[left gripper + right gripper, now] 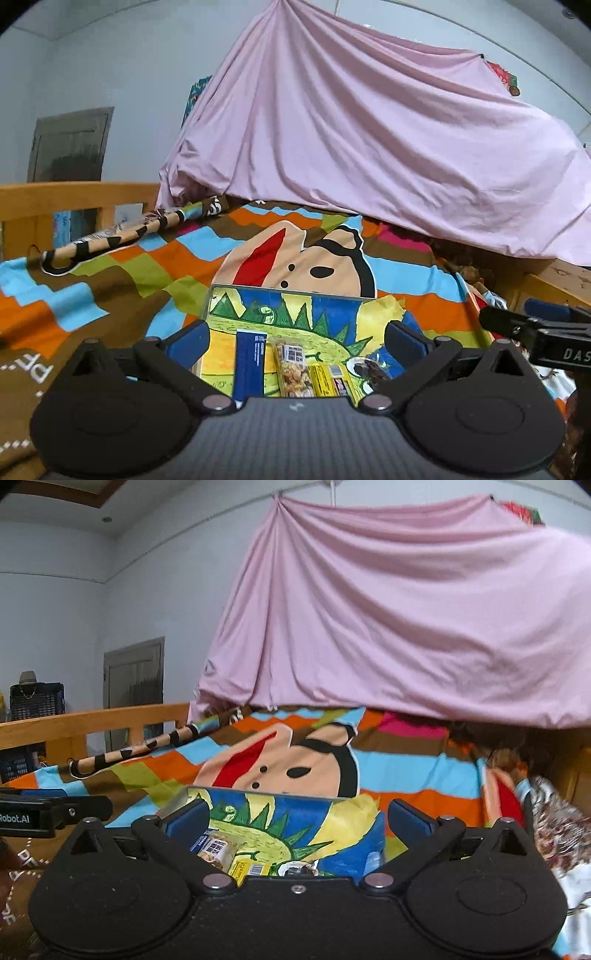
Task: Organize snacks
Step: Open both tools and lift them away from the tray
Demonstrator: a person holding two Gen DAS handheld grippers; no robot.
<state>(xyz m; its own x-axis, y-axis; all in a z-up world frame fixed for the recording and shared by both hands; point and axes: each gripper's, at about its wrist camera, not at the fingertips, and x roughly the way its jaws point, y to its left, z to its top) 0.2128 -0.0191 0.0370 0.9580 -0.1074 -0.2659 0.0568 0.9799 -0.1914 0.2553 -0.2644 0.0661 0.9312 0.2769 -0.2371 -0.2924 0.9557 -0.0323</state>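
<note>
A large pink sheet [369, 147] hangs draped across the back of the scene, its lower edge falling onto a bed. The bed is covered by a bright patchwork blanket [129, 266] with a cartoon face printed in the middle, and a wooden bed rail [74, 195] runs along the far left side. A striped rolled cloth [110, 236] lies on the blanket near that rail.

On the blanket, near both cameras, sits a shallow tray [280, 291] lined with a child's drawing of a green spiked creature on yellow and blue. The snacks lie side by side in it: a dark blue packet [251, 365], a clear nut bar [293, 369], a yellow bar [321, 376] and a small dark packet [373, 369].

The left gripper [295, 339] hovers over the near end of the tray with its jaws spread wide and nothing between its 2 blue pads. The right gripper [297, 819] is likewise wide apart and holds nothing, the snacks lying below it.
</note>
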